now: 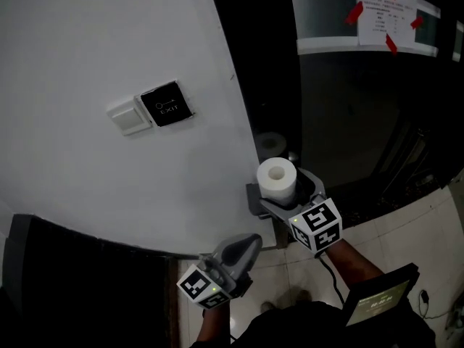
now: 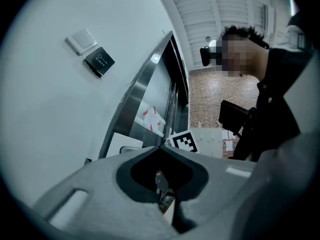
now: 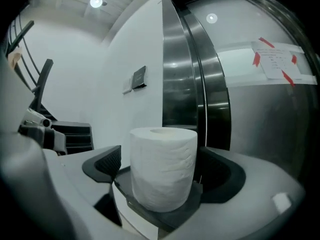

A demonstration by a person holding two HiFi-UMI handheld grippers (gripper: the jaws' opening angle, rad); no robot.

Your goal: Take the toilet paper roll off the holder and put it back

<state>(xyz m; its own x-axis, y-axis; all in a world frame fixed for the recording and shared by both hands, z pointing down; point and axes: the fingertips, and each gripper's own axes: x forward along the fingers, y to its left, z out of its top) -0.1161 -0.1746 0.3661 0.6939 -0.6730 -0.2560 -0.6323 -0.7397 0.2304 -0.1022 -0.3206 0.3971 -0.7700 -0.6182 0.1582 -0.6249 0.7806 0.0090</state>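
Note:
A white toilet paper roll point(image 1: 277, 178) point(image 3: 162, 166) stands upright on a small dark holder shelf point(image 1: 251, 194) point(image 3: 165, 218) fixed at the corner of the white wall. My right gripper point(image 1: 287, 196) point(image 3: 161, 160) is open, one jaw on each side of the roll, and the left pad stands visibly apart from the paper. Lower down and to the left, my left gripper point(image 1: 252, 241) point(image 2: 162, 146) is shut with its tips together and nothing between them, pointing up toward the wall.
On the white wall sit a black EXIT button point(image 1: 167, 105) and a white switch point(image 1: 129, 116). A dark steel-framed door point(image 3: 190, 74) carries a notice point(image 1: 384, 13) taped in red. A dark cabinet point(image 1: 72, 281) stands lower left, a dark screen device point(image 1: 380, 299) lower right.

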